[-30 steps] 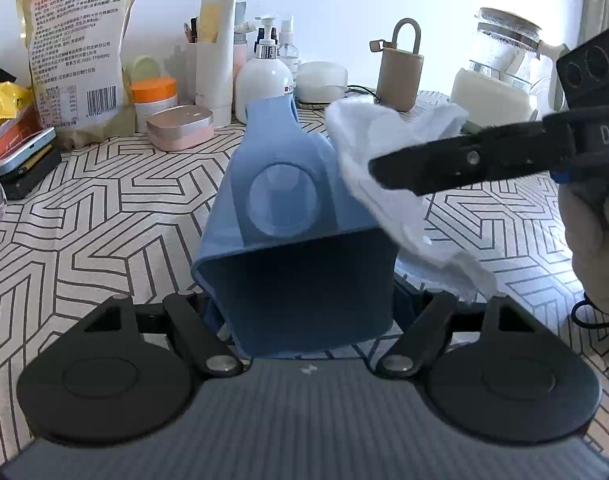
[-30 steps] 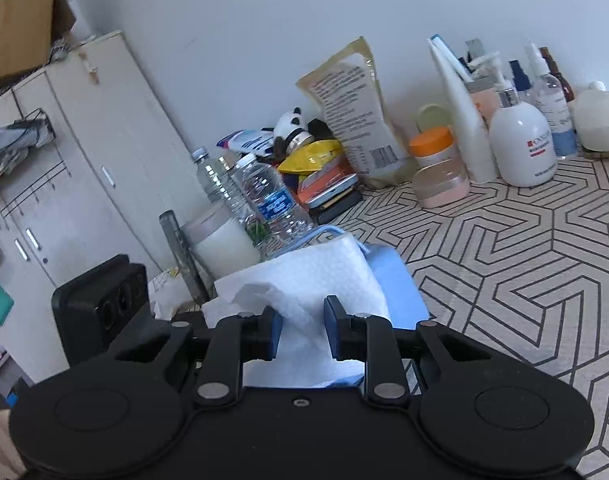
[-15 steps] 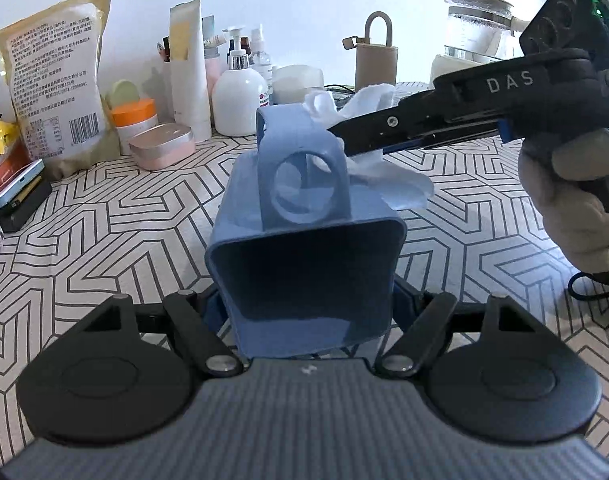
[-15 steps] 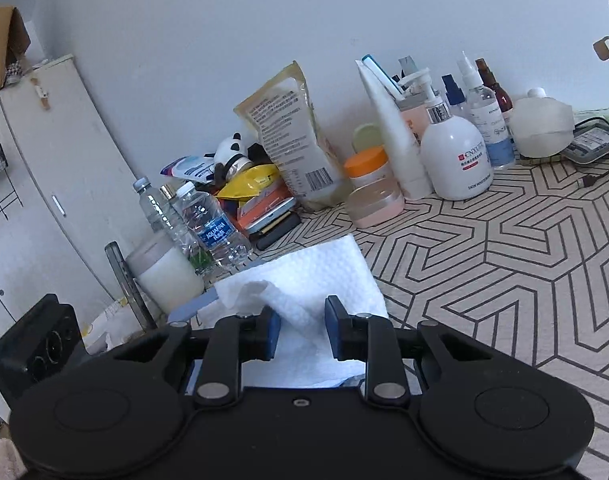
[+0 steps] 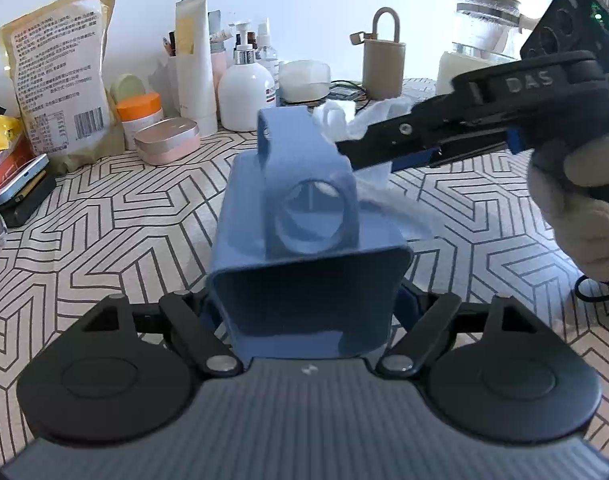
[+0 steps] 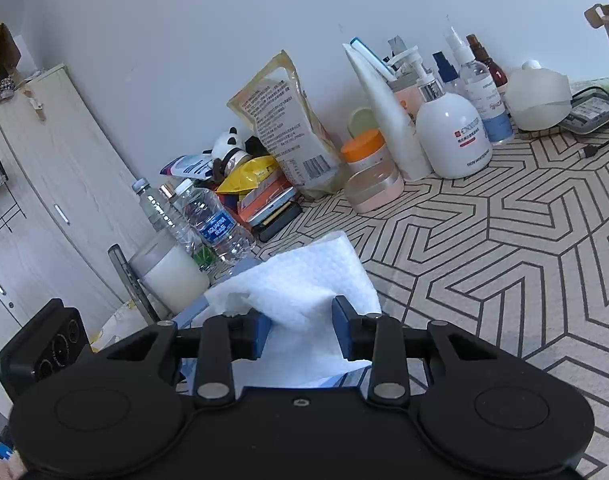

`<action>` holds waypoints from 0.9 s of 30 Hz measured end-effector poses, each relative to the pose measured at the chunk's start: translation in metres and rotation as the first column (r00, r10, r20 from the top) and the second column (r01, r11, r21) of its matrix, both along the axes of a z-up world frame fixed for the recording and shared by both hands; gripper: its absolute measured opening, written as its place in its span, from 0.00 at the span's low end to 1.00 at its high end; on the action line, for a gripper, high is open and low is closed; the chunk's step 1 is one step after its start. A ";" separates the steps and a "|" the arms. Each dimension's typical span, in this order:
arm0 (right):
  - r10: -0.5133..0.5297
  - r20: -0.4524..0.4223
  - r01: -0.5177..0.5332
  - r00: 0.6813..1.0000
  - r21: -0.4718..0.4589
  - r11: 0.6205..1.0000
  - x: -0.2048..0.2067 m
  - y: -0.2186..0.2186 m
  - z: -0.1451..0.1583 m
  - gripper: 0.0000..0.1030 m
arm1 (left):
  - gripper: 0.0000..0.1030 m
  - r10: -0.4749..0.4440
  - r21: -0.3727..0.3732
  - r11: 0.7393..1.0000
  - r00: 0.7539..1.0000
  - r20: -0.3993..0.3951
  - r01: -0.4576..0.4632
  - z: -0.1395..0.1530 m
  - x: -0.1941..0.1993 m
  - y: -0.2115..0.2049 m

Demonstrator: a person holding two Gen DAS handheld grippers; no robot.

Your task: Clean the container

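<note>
Left tool (image 5: 304,312) clamps blue container (image 5: 304,280) above counter (image 5: 124,208). Right tool (image 6: 300,334) pinches white paper towel (image 6: 304,288) against container's far right side. Wiping underway, I'd judge; cleanliness can't be judged.

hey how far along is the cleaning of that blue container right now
Done: the left gripper has the blue container clamped and lifted off the table. In hand: the right gripper holds a white paper towel against the container's far side. Left: the wiping itself; how clean the container is cannot be judged, and its inside is out of view.
</note>
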State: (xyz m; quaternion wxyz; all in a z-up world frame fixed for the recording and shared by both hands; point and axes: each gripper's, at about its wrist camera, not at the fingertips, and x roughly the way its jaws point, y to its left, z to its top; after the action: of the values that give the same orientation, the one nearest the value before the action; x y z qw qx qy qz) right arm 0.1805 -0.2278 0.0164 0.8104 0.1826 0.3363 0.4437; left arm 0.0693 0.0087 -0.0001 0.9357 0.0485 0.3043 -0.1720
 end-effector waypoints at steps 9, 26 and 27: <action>0.107 -0.064 -0.104 0.992 0.038 0.994 -0.003 0.009 -0.005 0.47 | 0.73 0.081 0.009 0.997 0.997 -0.004 -0.081 0.000 0.003 0.004; 0.048 -0.022 -0.048 0.999 0.010 0.999 -0.001 0.001 -0.002 0.45 | 0.71 0.055 0.038 0.998 0.998 0.022 -0.056 0.002 0.000 -0.003; 0.041 -0.017 -0.041 0.999 0.008 0.999 -0.001 0.000 -0.001 0.43 | 0.71 0.053 0.039 0.998 0.998 0.026 -0.054 0.002 -0.001 -0.003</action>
State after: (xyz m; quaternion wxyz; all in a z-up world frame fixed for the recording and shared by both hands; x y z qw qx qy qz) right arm 0.1794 -0.2275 0.0152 0.7975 0.1826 0.3450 0.4600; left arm 0.0686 0.0056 0.0020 0.9424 0.0608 0.2973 -0.1405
